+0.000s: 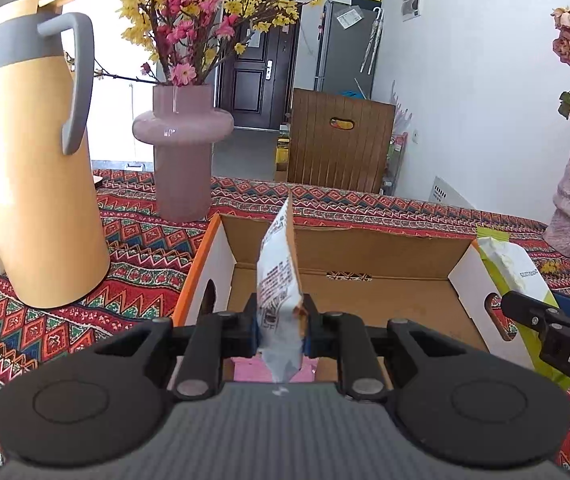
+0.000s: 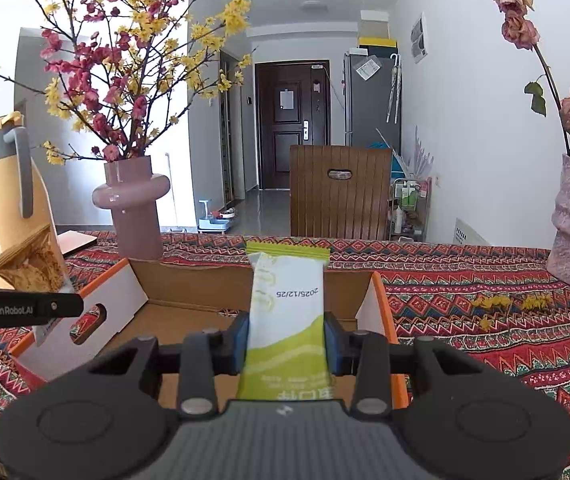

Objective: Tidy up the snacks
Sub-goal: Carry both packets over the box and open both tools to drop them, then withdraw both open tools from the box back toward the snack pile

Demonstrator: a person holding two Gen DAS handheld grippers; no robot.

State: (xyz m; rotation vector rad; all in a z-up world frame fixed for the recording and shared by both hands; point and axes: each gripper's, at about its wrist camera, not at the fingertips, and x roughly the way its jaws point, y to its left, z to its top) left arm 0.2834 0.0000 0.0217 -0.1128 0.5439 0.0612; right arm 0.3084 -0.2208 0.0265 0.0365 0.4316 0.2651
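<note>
Pinching crinkly foil packets over the cardboard box (image 1: pixel 365 252): left gripper (image 1: pixel 281 326) orange-white packet (image 1: pixel 279 276), right gripper (image 2: pixel 288 340) green-white packet (image 2: pixel 289 300).

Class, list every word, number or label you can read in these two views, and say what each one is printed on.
"2025/12/25": upside down on the green packet held by the right gripper.
"GenRoboLAI", last letters uncertain: on the left gripper, seen from the right wrist.
"DAS": on the right gripper, cut off at the frame edge, seen from the left wrist.
Fine print on the white packet: too small to read.
Large characters at the green packet's foot: cropped, unreadable.
</note>
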